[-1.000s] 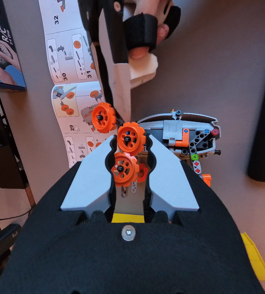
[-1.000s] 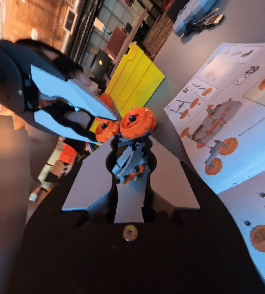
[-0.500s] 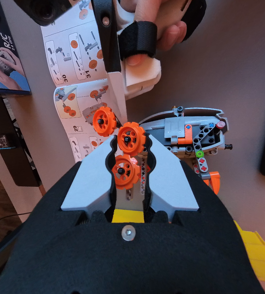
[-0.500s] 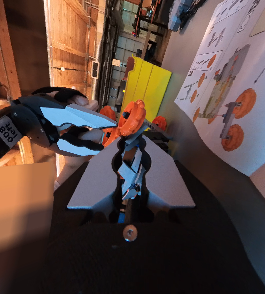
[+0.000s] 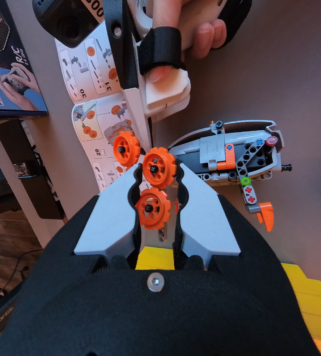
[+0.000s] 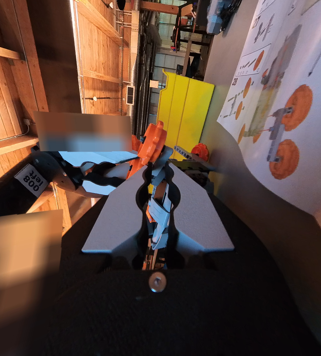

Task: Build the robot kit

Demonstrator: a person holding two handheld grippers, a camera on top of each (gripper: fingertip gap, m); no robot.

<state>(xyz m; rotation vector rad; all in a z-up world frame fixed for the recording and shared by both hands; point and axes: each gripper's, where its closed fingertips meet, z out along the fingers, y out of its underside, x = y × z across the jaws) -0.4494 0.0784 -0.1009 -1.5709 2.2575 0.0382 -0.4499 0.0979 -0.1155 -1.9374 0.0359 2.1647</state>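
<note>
My left gripper (image 5: 157, 167) is shut on an orange toothed wheel (image 5: 158, 167) of a grey and orange brick vehicle (image 5: 223, 152). A second orange wheel (image 5: 153, 208) sits lower between its fingers, and a third (image 5: 126, 148) is just left of the tips. The right gripper (image 5: 146, 138), held by a hand (image 5: 184, 38), comes down from above and meets the vehicle beside these wheels. In the right wrist view my right gripper (image 6: 157, 167) is shut on the vehicle's grey panels (image 6: 159, 213). The left gripper (image 6: 134, 161) reaches in from the left to an orange wheel (image 6: 152, 142).
An open instruction booklet (image 5: 90, 107) lies on the grey table (image 5: 271, 77) behind the wheels, also in the right wrist view (image 6: 281, 96). A blue box (image 5: 7, 77) is at the far left. A yellow bin (image 5: 310, 298) sits under my left gripper, also visible (image 6: 184, 107). Left and right tips are no more than a few centimetres apart.
The right gripper has rolled and dropped lower over the vehicle, so its camera and hand now show in the left wrist view. The vehicle shifted slightly right. Both grips are unchanged.
</note>
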